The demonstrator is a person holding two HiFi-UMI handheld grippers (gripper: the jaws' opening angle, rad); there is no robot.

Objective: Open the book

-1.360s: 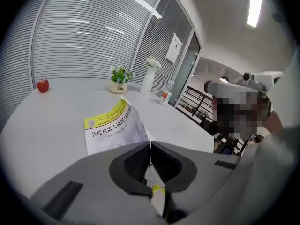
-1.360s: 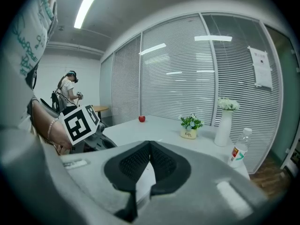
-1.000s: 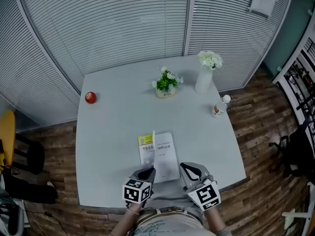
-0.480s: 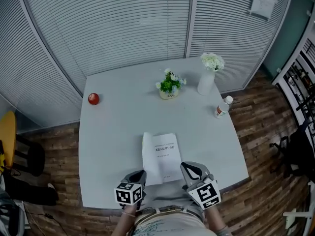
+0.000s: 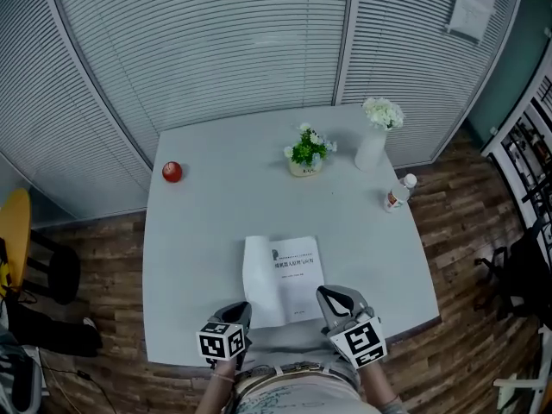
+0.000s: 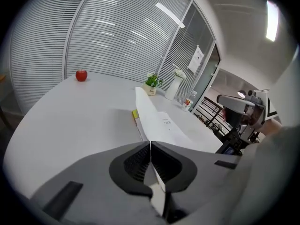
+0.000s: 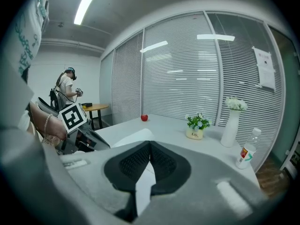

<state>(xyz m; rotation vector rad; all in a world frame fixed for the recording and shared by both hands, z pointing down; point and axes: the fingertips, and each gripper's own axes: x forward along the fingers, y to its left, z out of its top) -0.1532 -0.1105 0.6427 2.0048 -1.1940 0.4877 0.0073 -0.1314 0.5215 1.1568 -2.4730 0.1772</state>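
Book cover (image 5: 257, 276) swung leftward, pinched in closed left tool (image 5: 240, 310)

White book (image 5: 296, 276), cover (image 5: 256, 285) raised leftward, near table's (image 5: 198, 248) front edge

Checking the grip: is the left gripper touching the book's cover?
Touching. In the left gripper view the lifted cover runs into the shut left gripper, pinched between its pads.
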